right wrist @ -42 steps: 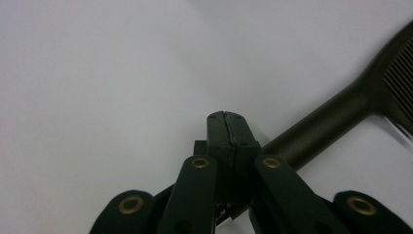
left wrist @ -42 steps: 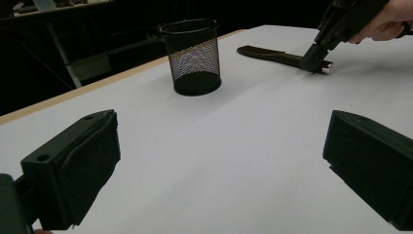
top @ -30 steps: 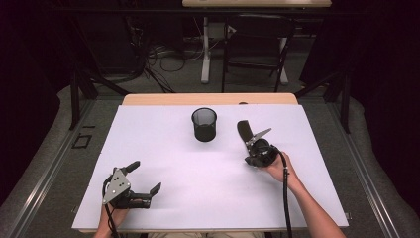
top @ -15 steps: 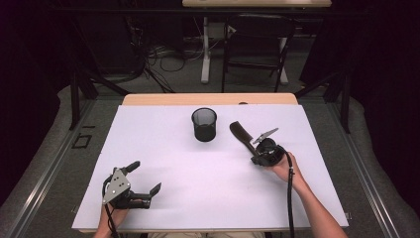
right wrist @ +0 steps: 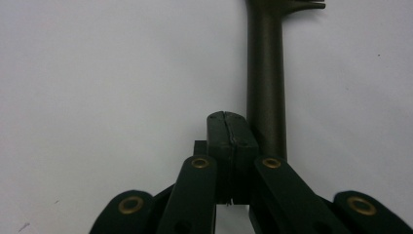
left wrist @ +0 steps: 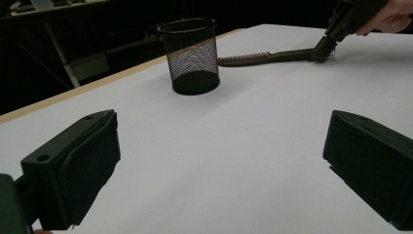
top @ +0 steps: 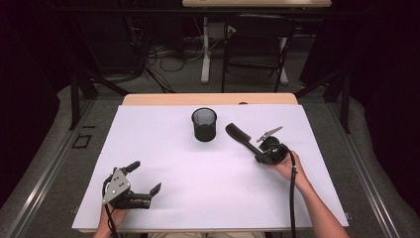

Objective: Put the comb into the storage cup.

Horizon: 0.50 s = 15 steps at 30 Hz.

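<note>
My right gripper (top: 258,157) is down on the white table (top: 198,198), right of centre, with its jaws pressed flat together and nothing between them. In the right gripper view the brush (right wrist: 265,73) handle runs straight up the frame just beside the closed pads, against their right edge; I can't tell whether it touches them. From the high view the brush (top: 240,137) lies flat on the table, its head pointing up-left toward the cup (top: 204,124), its handle end at my gripper's tips. The mesh cup stands upright near the far middle of the table, close to the brush head but apart from it. My left gripper (top: 143,181) rests at the near-left corner, well apart from all of this, jaws spread wide and holding nothing; bare table lies between it and the cup (left wrist: 191,56).
</note>
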Available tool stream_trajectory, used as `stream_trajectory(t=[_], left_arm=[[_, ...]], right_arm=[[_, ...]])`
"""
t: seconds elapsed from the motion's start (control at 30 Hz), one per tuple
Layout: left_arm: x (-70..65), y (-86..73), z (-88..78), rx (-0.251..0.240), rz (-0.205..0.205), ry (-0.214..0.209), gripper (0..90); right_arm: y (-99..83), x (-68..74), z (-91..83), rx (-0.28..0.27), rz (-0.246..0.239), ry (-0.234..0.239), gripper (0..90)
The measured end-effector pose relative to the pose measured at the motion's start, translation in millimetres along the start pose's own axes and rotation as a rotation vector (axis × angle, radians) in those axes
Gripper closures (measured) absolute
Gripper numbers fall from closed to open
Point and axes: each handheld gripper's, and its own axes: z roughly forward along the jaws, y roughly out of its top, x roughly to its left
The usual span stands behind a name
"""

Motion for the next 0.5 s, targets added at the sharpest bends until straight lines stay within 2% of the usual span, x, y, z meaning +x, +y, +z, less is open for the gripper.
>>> stream_trajectory(t=[0.1,0.2,0.3,0.37,0.43,0.47,0.5], left_arm=[[-0.1,0.1,0.1,-0.001,0.0,0.0,0.4],[-0.1,0.1,0.0,-0.001,0.0,-0.001,0.4],[0.3,0.1,-0.4,-0.002,-0.002,-0.002,0.4],[0.2,0.2,-0.9,-0.005,0.0,-0.003,0.4],[0.3,0.1,-1.0,-0.005,0.001,-0.003,0.4],[0.5,0.0,-0.8,-0.003,0.0,-0.001,0.4],[0.6,-0.2,-0.4,-0.001,-0.002,0.0,0.4]], right_arm=[[0.4,2.2,0.3,0.001,0.009,0.002,90.0],[1.6,3.7,-1.0,0.002,-0.011,0.007,89.1],[3.1,4.7,-5.7,0.001,-0.014,0.027,81.3],[3.3,5.8,-7.9,-0.01,-0.002,0.032,71.7],[4.1,5.7,-9.9,-0.007,-0.014,0.041,67.3],[4.9,7.0,-11.5,-0.005,-0.002,0.043,62.5],[5.6,7.3,-12.8,-0.013,-0.005,0.048,61.8]])
